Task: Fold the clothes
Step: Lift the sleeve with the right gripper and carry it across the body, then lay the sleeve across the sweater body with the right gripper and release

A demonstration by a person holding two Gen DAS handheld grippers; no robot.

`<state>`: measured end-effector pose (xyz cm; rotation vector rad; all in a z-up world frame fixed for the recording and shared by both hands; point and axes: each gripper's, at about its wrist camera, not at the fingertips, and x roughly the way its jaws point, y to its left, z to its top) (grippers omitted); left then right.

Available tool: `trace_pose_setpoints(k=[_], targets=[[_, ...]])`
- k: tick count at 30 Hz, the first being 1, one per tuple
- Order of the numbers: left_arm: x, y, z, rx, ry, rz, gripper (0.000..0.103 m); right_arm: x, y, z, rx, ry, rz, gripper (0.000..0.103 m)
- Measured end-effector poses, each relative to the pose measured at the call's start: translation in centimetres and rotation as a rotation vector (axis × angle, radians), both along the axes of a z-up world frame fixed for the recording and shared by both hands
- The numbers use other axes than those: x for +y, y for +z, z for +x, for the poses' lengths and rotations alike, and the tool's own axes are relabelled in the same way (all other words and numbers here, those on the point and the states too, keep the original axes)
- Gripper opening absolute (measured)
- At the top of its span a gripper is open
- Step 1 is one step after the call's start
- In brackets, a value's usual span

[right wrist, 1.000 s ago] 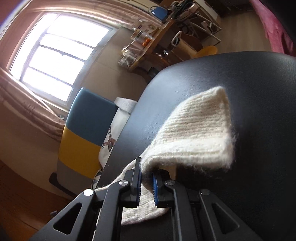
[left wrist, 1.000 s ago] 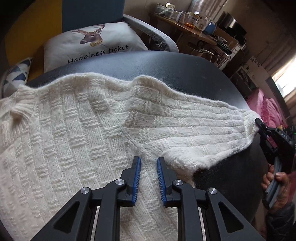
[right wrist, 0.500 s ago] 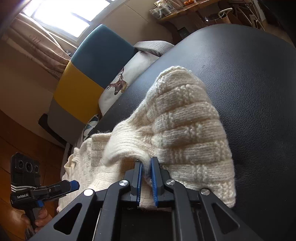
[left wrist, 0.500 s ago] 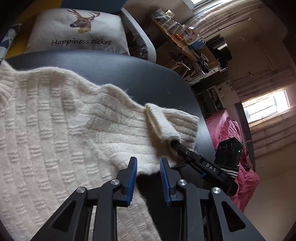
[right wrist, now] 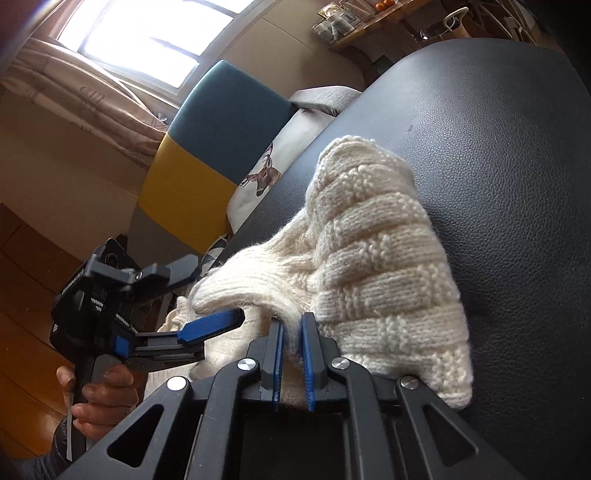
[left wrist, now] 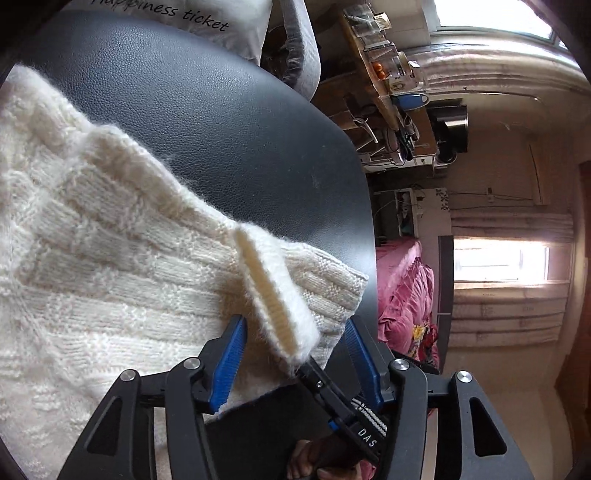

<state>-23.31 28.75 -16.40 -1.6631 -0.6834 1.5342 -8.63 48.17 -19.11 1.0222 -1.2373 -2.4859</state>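
In the left wrist view, a cream knitted sweater point(left wrist: 110, 266) is spread over a black leather surface point(left wrist: 229, 122), its body cut off at the left and bottom edges. One sleeve point(left wrist: 295, 291) is doubled back on itself, and its ribbed cuff point(left wrist: 273, 299) is raised between the spread jaws of the left gripper point(left wrist: 295, 363), which are released and hold nothing. The tip of the right gripper point(left wrist: 310, 373) is seen reaching in under the cuff, and the letters "DAS" can be read on its body; the pinch itself is hidden by wool. Part of a hand point(left wrist: 317, 463) is cut off at the bottom edge. On a white cushion point(left wrist: 229, 22) at the top, only "ticket" and the tail of another word are readable.

In the right wrist view, the right gripper point(right wrist: 291, 365) is clenched on a fold of the cuff point(right wrist: 258, 291), the fabric being squeezed between its blue pads. The folded sleeve point(right wrist: 380, 266) is heaped on the black surface point(right wrist: 498, 129). The left gripper point(right wrist: 199, 306) is seen side-on, jaws apart, held by a hand point(right wrist: 99, 395); lettering on its body is too small to read. A deer print is partly hidden on the cushion point(right wrist: 266, 173).
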Motion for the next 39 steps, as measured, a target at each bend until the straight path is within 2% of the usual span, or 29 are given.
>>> trace_pose_setpoints(k=[3,6,8,9,10,11,14,16,18,22,23,24,26,29,33,36,39], targets=[[0.7,-0.5,-0.4,-0.005,0.015,-0.028,0.061,-0.2,0.0,-0.2,0.005,0.012,0.003,0.010],[1.7,-0.9,-0.4,0.004,0.009,-0.041,0.055,-0.2,-0.1,-0.2,0.008,0.013,0.000,0.010],[2.4,-1.2,-0.4,0.010,0.005,-0.049,0.029,-0.1,-0.1,-0.1,0.008,0.015,0.007,0.010],[2.7,-1.3,-0.4,0.018,0.002,-0.059,0.023,-0.1,-0.2,0.0,0.008,0.014,0.005,0.010],[2.9,-1.1,-0.3,0.047,-0.004,-0.088,0.013,0.0,-0.2,0.1,0.008,0.011,-0.004,0.010],[3.1,-0.7,-0.2,0.075,-0.009,-0.100,0.009,0.3,-0.3,0.1,0.007,0.004,-0.021,0.010],[3.2,0.7,0.2,0.154,-0.023,-0.132,0.008,1.1,0.2,1.0,0.027,-0.041,-0.068,0.025],[2.8,2.1,0.3,0.214,-0.027,-0.146,0.008,1.8,0.5,2.4,0.044,-0.095,-0.125,0.028],[2.0,4.5,0.0,0.292,-0.014,-0.135,0.008,2.3,0.7,3.8,0.069,-0.128,-0.202,0.039],[-1.8,10.1,-1.4,0.390,0.068,-0.069,0.008,2.3,1.0,5.7,0.106,-0.174,-0.351,0.049],[-2.9,11.6,-1.8,0.411,0.092,-0.055,0.008,2.2,0.9,6.1,0.113,-0.185,-0.396,0.059],[-4.0,13.0,-2.3,0.433,0.116,-0.044,0.008,2.2,0.9,6.5,0.121,-0.196,-0.440,0.073],[-6.8,15.8,-3.2,0.473,0.169,-0.040,0.008,1.4,0.9,6.3,0.134,-0.192,-0.514,0.085],[-11.3,19.3,-4.0,0.529,0.241,-0.030,0.008,-0.9,1.0,4.8,0.135,-0.150,-0.607,0.087],[-18.0,22.3,-4.0,0.592,0.326,-0.003,0.008,-4.6,0.6,2.1,0.116,-0.086,-0.741,0.087],[-22.4,22.9,-3.7,0.613,0.366,-0.002,0.008,-7.2,0.0,-0.2,0.092,-0.070,-0.800,0.088],[-26.3,22.1,-3.2,0.607,0.404,-0.018,0.008,-9.6,-0.8,-2.3,0.052,-0.068,-0.834,0.088]])
